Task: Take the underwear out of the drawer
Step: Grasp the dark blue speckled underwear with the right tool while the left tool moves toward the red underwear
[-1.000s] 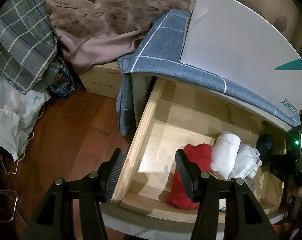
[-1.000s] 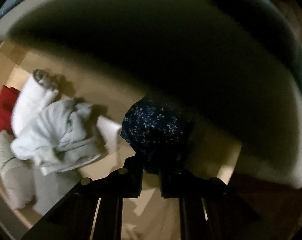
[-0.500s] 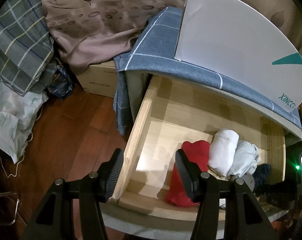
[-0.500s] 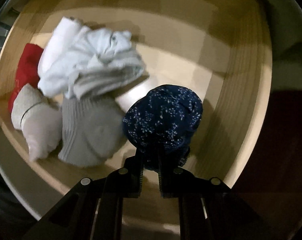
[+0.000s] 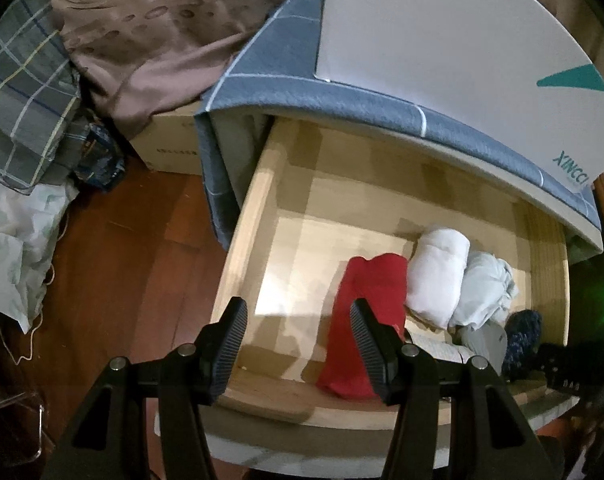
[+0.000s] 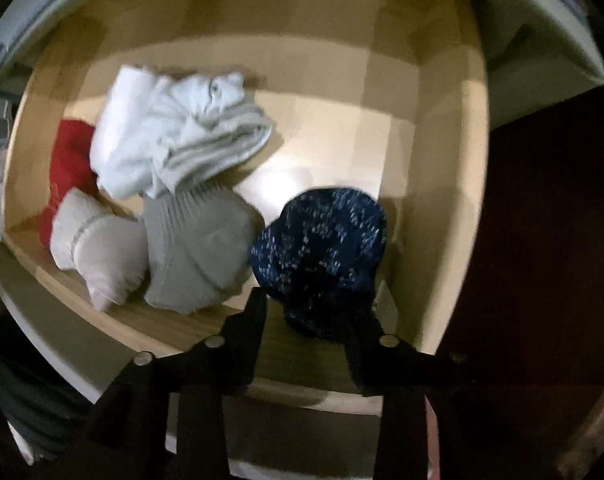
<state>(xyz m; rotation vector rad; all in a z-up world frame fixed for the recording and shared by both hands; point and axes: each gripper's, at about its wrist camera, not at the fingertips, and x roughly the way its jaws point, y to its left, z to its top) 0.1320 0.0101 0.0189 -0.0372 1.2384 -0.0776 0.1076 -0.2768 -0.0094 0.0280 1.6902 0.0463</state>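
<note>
The wooden drawer stands pulled out. It holds a red roll, a white roll and a pale crumpled garment. In the right wrist view a grey garment and a beige roll lie near the drawer's front. My right gripper points down over the drawer's front right corner. Its jaws are opening, and the navy speckled underwear sits between them, no longer pinched. My left gripper hovers open over the drawer's front left part with nothing between its fingers.
A white cardboard box rests on a blue-grey checked cloth over the cabinet top. On the dark wood floor to the left are a carton, a brown curtain and plaid fabric.
My right gripper drew back from under the cabinet top toward the drawer's front, carrying the navy underwear. Its jaws, shut before, have now spread apart. The left gripper barely moved.
</note>
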